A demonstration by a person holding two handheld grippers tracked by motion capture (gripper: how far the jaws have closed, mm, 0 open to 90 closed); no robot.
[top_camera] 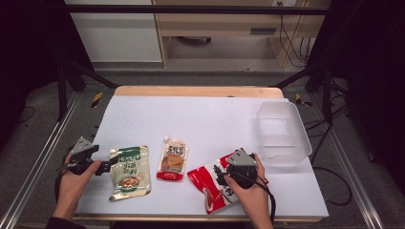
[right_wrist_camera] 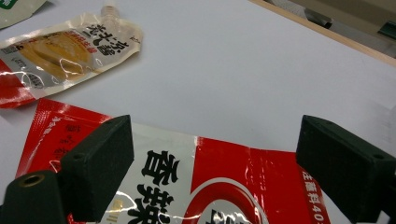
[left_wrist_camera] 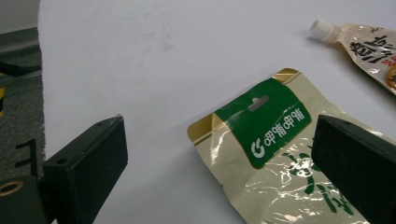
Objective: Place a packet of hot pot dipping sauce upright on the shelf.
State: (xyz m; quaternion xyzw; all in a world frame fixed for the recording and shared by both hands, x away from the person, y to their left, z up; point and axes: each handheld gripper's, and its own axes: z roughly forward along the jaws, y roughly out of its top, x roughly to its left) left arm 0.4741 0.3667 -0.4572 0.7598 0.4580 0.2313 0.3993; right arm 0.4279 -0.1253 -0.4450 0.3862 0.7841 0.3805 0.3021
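Glossy foil on all three packets is the main hazard here: the red packet (top_camera: pixel 217 183) lies flat on the white worktop (top_camera: pixel 210 119) at about 5 o'clock, with the right gripper (right_wrist_camera: pixel 212 163) poised over it and its fingers (right_wrist_camera: pixel 100 163) spread wide, nothing held. Flat slick film gives little edge to pinch, so a closing grip could skate off or only crease the packet and push it toward the near edge. The left gripper (left_wrist_camera: pixel 215 172), at 8 o'clock, likewise has its fingers wide apart, straddling the top corner of the green-and-gold pouch (top_camera: pixel 129 171) without pressing it; a shallow bite on that corner might let the pouch swing or slip free. The spouted sauce pouch (top_camera: pixel 173 160) lies between the two, near enough to be nudged by either hand. The clear plastic bin (top_camera: pixel 282 133) stands at 3 o'clock, well apart, with bare worktop before it
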